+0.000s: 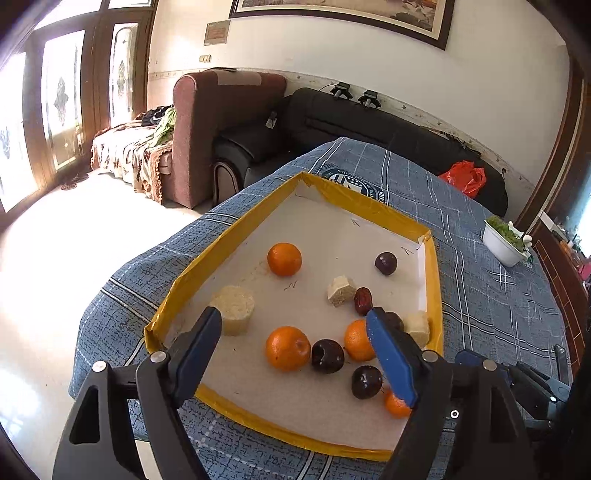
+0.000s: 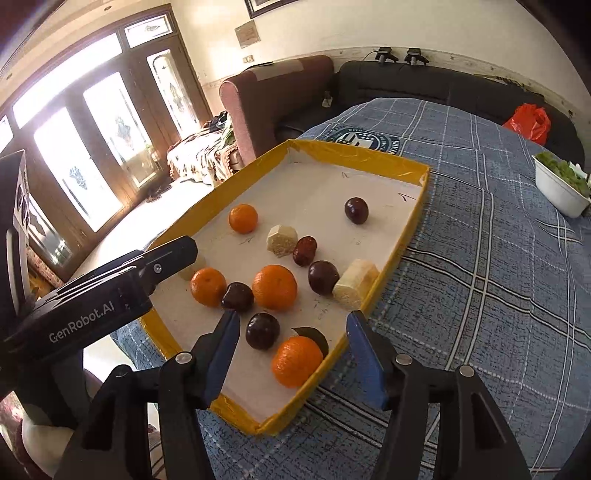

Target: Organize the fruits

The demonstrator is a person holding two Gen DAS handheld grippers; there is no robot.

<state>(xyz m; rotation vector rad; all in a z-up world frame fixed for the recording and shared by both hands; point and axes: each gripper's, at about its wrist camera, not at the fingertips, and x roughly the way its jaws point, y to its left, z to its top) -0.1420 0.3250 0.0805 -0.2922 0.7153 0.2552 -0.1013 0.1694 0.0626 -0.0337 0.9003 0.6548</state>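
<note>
While both grippers [image 1: 295,325] [image 2: 291,325] gape empty, the left finger [image 1: 391,362] half hides two oranges [image 1: 356,339].

White lettering "GenRobot.AI" on black body of left gripper [image 2: 173,254], seen in right wrist view, reading along its side.

Round emblem [image 2: 364,139] printed on blue checked tablecloth [image 2: 480,240], just beyond far edge of yellow-rimmed tray [image 2: 391,258]; ring text mostly too small to read, only "STARS" legible at its right end.

Faint pen marks on white tray floor: illegible.

Plaque on far wall [image 2: 246,34]: text not readable.
</note>
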